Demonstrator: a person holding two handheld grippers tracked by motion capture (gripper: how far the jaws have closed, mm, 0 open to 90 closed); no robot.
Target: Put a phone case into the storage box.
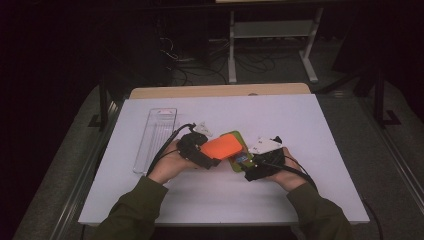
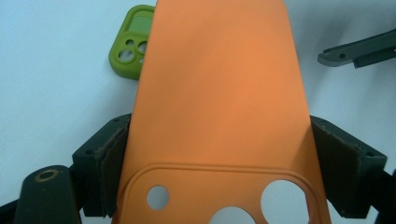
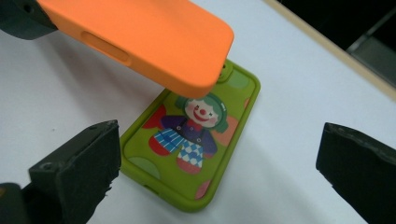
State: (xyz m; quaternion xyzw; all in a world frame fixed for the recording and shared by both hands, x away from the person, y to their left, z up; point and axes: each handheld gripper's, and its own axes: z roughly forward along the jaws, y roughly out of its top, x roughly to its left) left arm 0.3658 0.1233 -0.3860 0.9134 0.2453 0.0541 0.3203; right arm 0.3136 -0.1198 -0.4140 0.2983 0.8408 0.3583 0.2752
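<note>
Holding the orange case [image 2: 219, 93] pinched in our left gripper [image 1: 210, 161] above the green case [image 3: 191, 144]; right gripper [image 3: 219, 177] spread, so next we grab green near the table's [image 1: 300, 200] front edge.

the green phone case [image 1: 237, 150] lies flat on the white table [image 1: 280, 200]. the orange phone case [image 1: 221, 148] overhangs its left half, blocking descent there. a clear plastic tray [image 1: 156, 137] obstructs far left of it. behind, right and front of it: open tabletop.

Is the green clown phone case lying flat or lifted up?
Lying flat: the green clown phone case rests on the white table, under the lifted orange phone case.
</note>
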